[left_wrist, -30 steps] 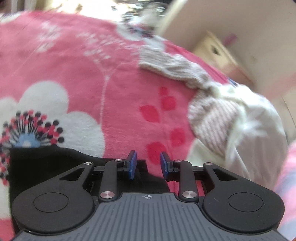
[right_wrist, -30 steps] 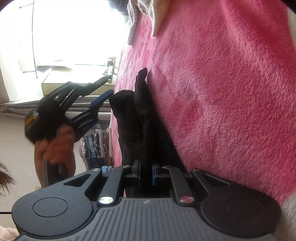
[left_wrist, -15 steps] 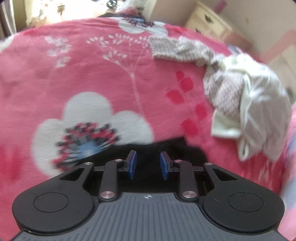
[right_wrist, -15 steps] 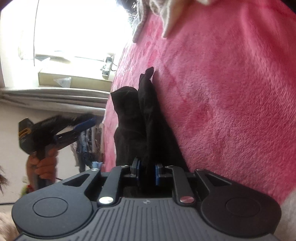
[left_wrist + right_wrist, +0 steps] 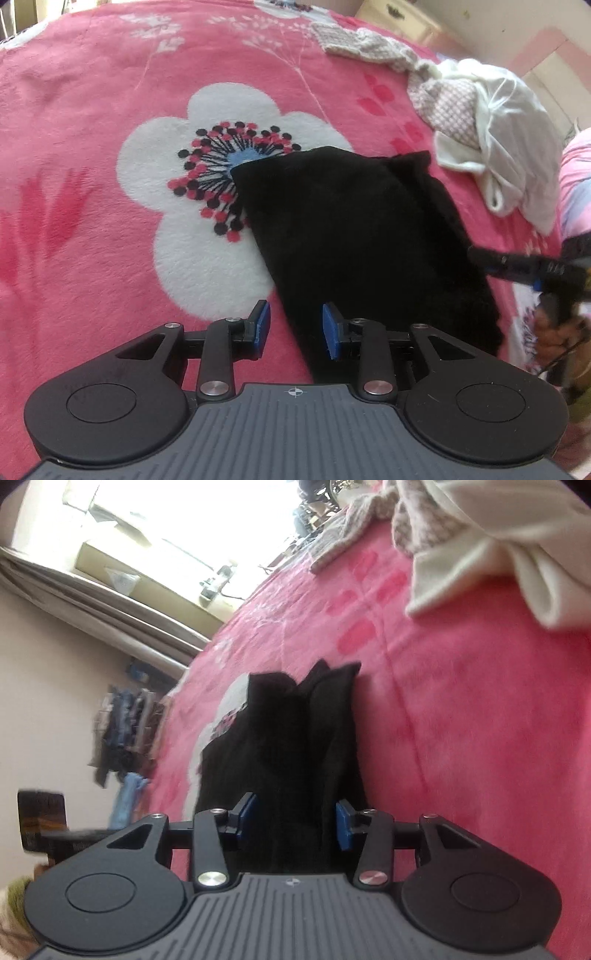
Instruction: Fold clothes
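Observation:
A black garment [image 5: 362, 236] lies folded into a long strip on the pink floral blanket [image 5: 74, 110]. My left gripper [image 5: 295, 326] hovers open over the strip's near left edge, holding nothing. In the right wrist view the same black garment [image 5: 295, 738] runs away from my right gripper [image 5: 294, 821], whose blue pads [image 5: 343, 825] stand wide apart on either side of the cloth. The right gripper [image 5: 517, 264] also shows at the right edge of the left wrist view, held by a hand [image 5: 554, 332] beside the garment's right side.
A heap of white and knitted clothes [image 5: 509, 122] lies on the blanket beyond the black garment, also seen in the right wrist view [image 5: 480, 535]. A dresser [image 5: 406, 18] stands behind the bed. A bright window and curtains [image 5: 110, 590] lie off the bed's far side.
My right gripper has opened and let go of the black garment. My left gripper has drawn back and up, so the whole folded strip now shows.

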